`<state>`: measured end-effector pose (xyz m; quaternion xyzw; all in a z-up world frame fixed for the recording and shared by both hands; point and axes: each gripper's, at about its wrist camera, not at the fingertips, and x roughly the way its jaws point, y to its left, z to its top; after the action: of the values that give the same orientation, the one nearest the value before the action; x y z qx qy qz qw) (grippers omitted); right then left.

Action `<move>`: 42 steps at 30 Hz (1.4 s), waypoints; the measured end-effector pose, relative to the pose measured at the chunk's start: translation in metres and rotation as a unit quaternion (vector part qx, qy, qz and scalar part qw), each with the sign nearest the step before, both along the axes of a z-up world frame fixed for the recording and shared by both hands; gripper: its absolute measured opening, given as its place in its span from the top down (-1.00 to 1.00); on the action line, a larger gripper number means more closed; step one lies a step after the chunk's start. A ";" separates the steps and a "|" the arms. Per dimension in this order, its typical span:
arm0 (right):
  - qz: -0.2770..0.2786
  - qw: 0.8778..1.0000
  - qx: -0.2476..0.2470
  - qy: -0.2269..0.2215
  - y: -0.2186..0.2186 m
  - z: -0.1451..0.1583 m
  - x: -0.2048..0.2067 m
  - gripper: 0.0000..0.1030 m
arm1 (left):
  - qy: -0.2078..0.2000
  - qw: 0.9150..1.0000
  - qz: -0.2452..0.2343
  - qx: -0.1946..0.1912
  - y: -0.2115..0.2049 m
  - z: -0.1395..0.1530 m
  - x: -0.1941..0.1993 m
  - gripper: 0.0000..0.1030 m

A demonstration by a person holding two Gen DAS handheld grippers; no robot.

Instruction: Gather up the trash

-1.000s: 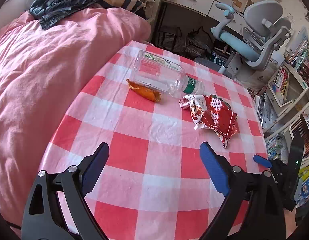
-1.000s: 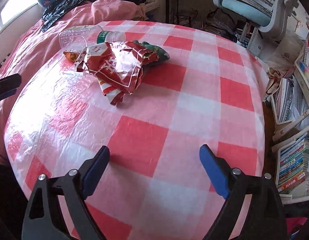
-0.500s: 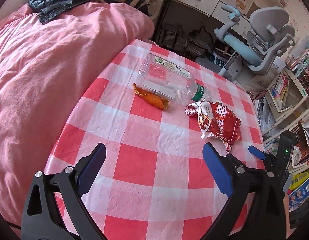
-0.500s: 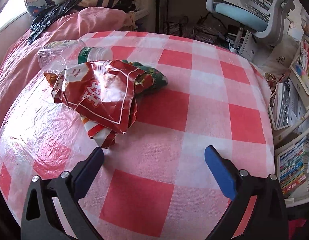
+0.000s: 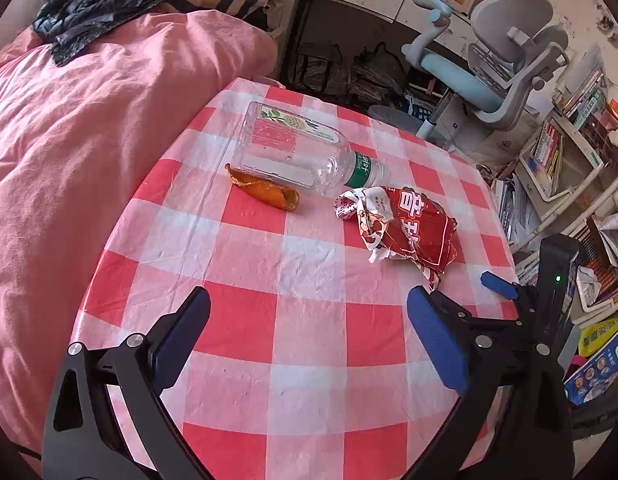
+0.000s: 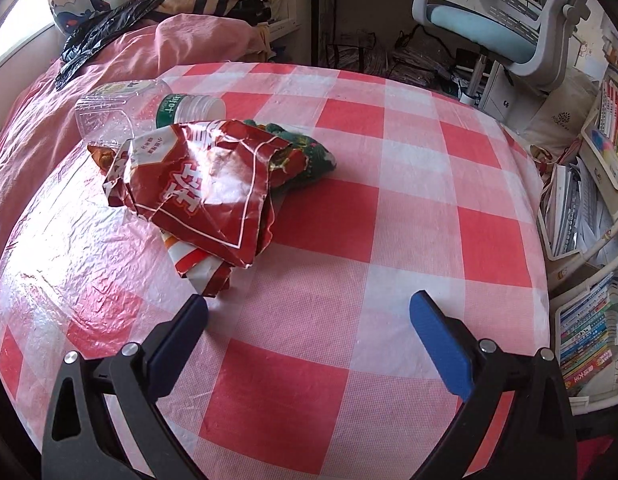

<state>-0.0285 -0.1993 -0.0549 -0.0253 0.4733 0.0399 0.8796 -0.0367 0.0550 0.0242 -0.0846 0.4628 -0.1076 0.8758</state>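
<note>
Left gripper (image 5: 309,316): jaws have just been opening and now stand spread wide, nothing between them but bare cloth. Compared with a second back, the trash sits a little further off in its view and more of the near cloth shows. I read this as the last readying before a reach; nothing collected yet.

Right gripper (image 6: 309,316): jaws also spread wide, empty. Since a second ago it has closed in on the pile. The crumpled red foil snack bag (image 6: 205,196) now fills the left half of its view, and the bag's torn lower tail lies just beside the left blue finger (image 6: 177,336), not touching as far as I can tell. This bag looks like the first pick.

Both grippers pitch steeply down over the near edge of the red-and-white checked tablecloth (image 5: 309,360), right one at the right-hand edge.

Beyond the bag, toward the far left edge: a clear plastic bottle with a green neck label (image 5: 297,152) on its side, uncapped, and a small orange wrapper (image 5: 265,190) touching its near flank. A dark green packet (image 6: 305,152) peeks out behind the bag.
</note>
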 end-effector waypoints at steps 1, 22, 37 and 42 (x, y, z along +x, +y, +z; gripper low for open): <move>0.000 1.000 0.000 0.000 0.000 0.000 0.000 -0.87 | -0.002 1.000 0.000 0.004 0.000 0.000 -0.001 -0.85; 0.000 1.000 0.000 0.000 0.000 0.000 0.000 -0.87 | 0.009 0.999 -0.015 -0.051 0.002 0.000 -0.003 -0.85; 0.000 1.000 0.000 0.000 0.000 0.000 0.000 -0.87 | 0.012 0.999 -0.017 -0.047 -0.001 -0.003 -0.004 -0.85; 0.000 1.000 0.000 0.000 0.000 0.000 0.000 -0.87 | 0.010 0.999 -0.019 -0.045 -0.002 -0.003 -0.005 -0.85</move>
<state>-0.0286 -0.1994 -0.0550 -0.0253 0.4729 0.0402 0.8798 -0.0418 0.0527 0.0208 -0.1158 0.4682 -0.1440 0.8641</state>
